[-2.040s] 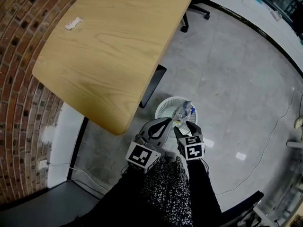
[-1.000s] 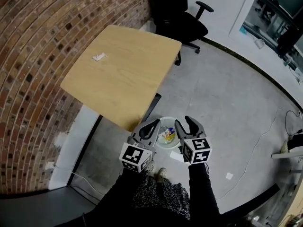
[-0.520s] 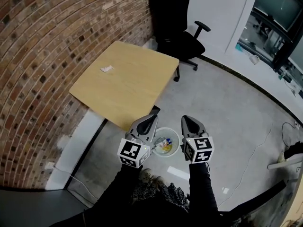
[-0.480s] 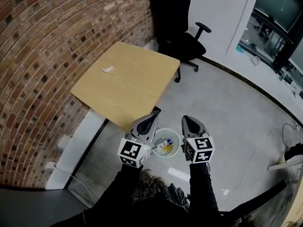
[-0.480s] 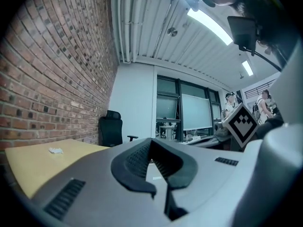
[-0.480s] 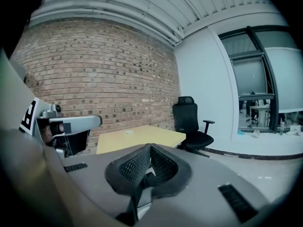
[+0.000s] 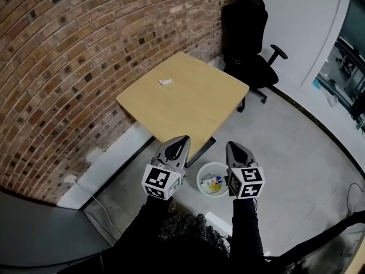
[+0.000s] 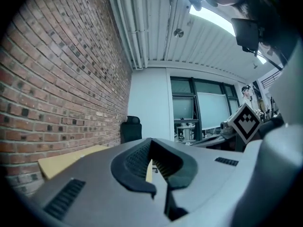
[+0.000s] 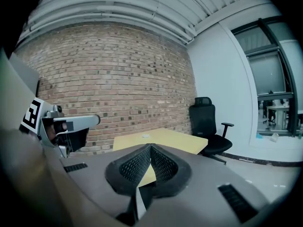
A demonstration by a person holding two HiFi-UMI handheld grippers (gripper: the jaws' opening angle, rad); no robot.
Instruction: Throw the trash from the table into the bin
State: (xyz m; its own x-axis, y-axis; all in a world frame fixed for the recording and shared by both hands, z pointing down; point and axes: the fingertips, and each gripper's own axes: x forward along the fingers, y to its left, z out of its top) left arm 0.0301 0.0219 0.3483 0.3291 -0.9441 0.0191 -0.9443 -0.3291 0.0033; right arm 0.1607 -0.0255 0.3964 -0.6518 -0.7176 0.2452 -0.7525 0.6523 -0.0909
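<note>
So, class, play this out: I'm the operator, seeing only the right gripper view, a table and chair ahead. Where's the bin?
Observer: The head view shows a white bin on the floor, seen between the left gripper and right gripper.
Operator: Anything in it?
Observer: Yes, mixed trash lies inside.
Operator: Is the left gripper holding something?
Observer: No; its own view shows the jaws together, nothing between.

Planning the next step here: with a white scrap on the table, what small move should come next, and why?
Probably carry the left gripper toward the white scrap on the table and open its jaws. Both it and the right gripper are shut and empty, and the bin already holds trash.
</note>
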